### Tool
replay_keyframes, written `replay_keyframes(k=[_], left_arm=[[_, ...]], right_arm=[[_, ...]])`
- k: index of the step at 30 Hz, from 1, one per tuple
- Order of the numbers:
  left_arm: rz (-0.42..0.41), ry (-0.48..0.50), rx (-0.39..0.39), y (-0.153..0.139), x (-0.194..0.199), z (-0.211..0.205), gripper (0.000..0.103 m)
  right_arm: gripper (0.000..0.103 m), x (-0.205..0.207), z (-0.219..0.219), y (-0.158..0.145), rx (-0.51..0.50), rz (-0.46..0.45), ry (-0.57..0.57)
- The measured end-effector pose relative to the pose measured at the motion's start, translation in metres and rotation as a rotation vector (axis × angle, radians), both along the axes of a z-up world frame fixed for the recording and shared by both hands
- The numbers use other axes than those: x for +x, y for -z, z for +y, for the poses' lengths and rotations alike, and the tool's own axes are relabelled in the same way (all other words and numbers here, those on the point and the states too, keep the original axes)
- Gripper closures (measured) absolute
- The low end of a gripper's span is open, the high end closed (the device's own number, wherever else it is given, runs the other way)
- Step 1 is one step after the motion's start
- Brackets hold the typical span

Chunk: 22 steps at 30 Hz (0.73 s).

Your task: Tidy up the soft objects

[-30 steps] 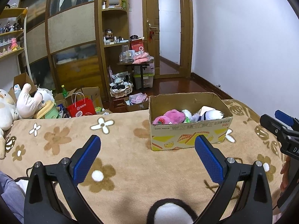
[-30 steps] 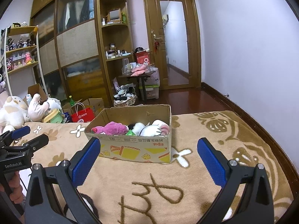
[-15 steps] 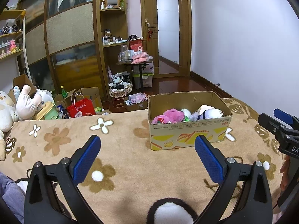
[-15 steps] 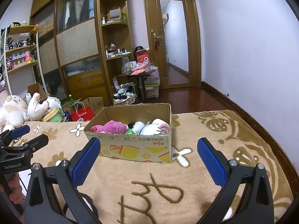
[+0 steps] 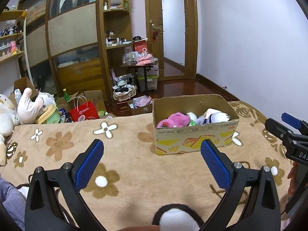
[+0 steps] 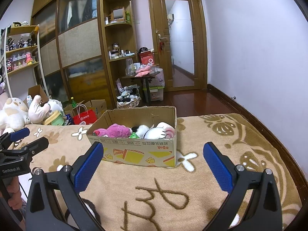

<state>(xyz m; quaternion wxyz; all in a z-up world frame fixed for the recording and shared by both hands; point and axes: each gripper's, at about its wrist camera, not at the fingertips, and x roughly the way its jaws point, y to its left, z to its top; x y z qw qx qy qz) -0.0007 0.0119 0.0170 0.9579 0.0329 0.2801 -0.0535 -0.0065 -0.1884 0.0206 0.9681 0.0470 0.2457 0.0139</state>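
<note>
A cardboard box [image 5: 194, 140] [image 6: 138, 152] stands on the brown flowered blanket [image 5: 125, 154]. It holds a pink plush [image 5: 178, 119] [image 6: 117, 130] and white plush toys [image 5: 215, 116] [image 6: 156, 131]. My left gripper [image 5: 152, 154] is open and empty, short of the box and to its left. My right gripper [image 6: 153, 156] is open and empty, short of the box. A black and white plush [image 5: 176, 218] lies just under the left gripper.
Large plush toys [image 5: 23, 107] [image 6: 17, 113] lie at the blanket's far left edge. Beyond the bed stand a red bag [image 5: 83, 111], open cartons, a wardrobe and a small cluttered table [image 5: 142, 67]. The right gripper shows at the left wrist view's right edge [image 5: 288, 132].
Both views have shifted very slightly; the box and toys stay put. Both grippers stay open.
</note>
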Motion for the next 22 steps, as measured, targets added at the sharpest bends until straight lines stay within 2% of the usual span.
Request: replay_keyframes(k=[22], left_arm=[[0.003, 0.009, 0.0, -0.0008, -0.0001, 0.002, 0.003]], right_arm=[[0.0, 0.0005, -0.0006, -0.0003, -0.001, 0.002, -0.002]])
